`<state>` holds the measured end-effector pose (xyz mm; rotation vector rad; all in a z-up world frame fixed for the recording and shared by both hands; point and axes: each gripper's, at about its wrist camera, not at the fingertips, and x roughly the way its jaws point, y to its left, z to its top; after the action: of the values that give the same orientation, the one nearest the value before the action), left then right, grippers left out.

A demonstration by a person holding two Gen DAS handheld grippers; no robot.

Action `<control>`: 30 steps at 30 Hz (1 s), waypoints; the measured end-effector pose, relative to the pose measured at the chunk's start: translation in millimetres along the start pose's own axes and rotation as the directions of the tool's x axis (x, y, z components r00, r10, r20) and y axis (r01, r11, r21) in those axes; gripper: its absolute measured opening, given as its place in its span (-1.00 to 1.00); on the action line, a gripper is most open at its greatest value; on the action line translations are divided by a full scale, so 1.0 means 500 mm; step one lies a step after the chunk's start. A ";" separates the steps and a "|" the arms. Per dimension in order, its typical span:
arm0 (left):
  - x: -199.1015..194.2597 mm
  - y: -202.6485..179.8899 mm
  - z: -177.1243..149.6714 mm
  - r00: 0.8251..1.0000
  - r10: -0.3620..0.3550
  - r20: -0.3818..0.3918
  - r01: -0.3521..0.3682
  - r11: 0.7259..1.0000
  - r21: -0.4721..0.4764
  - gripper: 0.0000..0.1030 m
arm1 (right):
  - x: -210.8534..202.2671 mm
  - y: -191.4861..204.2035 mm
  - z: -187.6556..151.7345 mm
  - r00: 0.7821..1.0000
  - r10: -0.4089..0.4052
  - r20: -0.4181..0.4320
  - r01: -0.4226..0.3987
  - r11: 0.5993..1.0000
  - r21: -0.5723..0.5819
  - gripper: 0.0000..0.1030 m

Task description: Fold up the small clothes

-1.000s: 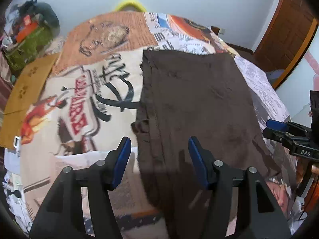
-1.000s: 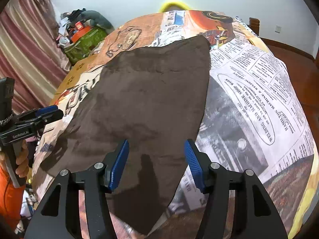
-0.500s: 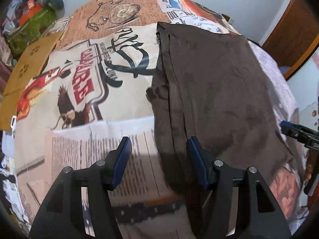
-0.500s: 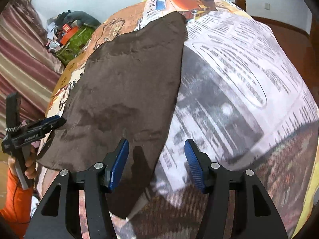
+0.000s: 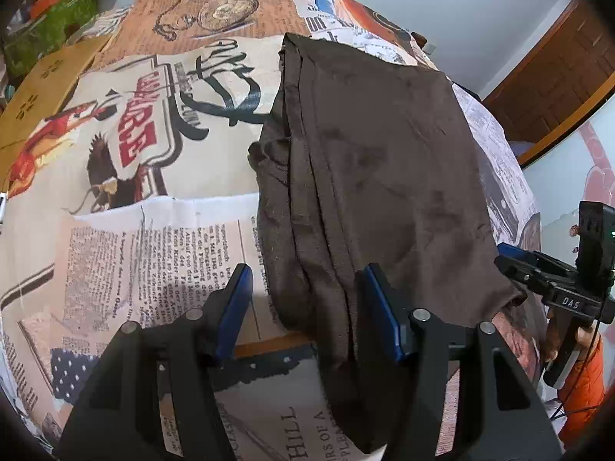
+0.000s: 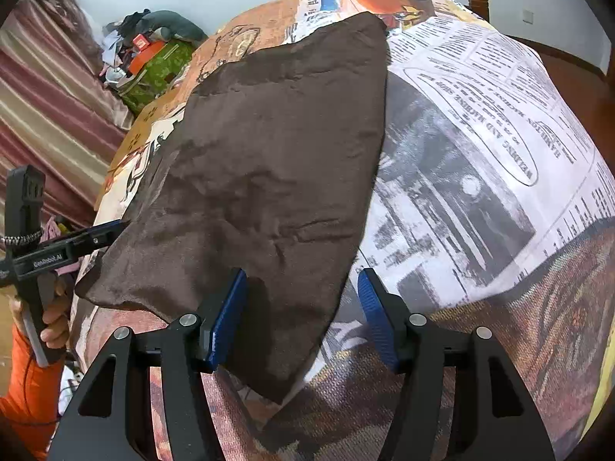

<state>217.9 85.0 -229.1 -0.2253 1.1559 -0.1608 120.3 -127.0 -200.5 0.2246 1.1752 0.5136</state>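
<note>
Between the blue fingers (image 5: 238, 307) of the left gripper (image 5: 307, 309), which stand partly open and grasp nothing, the layered left edge of the brown garment (image 5: 376, 176) is seen, its near corner lying just ahead of the pads with no pad pressed on it. The fingers (image 6: 226, 313) of the right gripper (image 6: 303, 313) are opening at this moment, and the garment's right near edge is framed between them, again untouched. Beyond both pairs of fingers the garment is spread flat along the printed bedspread (image 6: 480, 146), its far end well away and a bunched lump showing on the left side beyond the left fingers. A poor grasp is judged the main risk: at the left edge several loose layers are stacked, so only the top one may be caught, and the fold would then come apart as it is lifted. The bedspread may also be pinched together with the cloth if the pads are pressed too deep. If the two corners are taken at unequal points, a skewed fold is likely. The near end appears to hang over the bed's edge, so it may slip away.
</note>
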 end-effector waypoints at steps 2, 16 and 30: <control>-0.009 -0.003 0.000 1.000 -0.014 0.011 0.014 1.000 0.004 0.15 | 0.006 0.004 0.000 1.000 0.000 0.000 0.000 1.000 -0.011 0.14; 0.023 -0.021 -0.012 0.994 -0.112 -0.017 0.112 0.994 0.004 -0.66 | 0.027 0.031 -0.010 1.000 -0.007 -0.015 0.005 0.994 -0.105 -0.81; -0.060 -0.073 0.036 0.990 -0.065 0.126 0.053 0.994 0.097 -0.74 | -0.050 0.047 0.022 0.989 0.039 0.145 -0.023 0.993 -0.115 -0.86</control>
<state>222.1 58.5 -186.0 -0.1840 1.0107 -0.2486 116.8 -118.0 -165.5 0.1804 0.9974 0.5794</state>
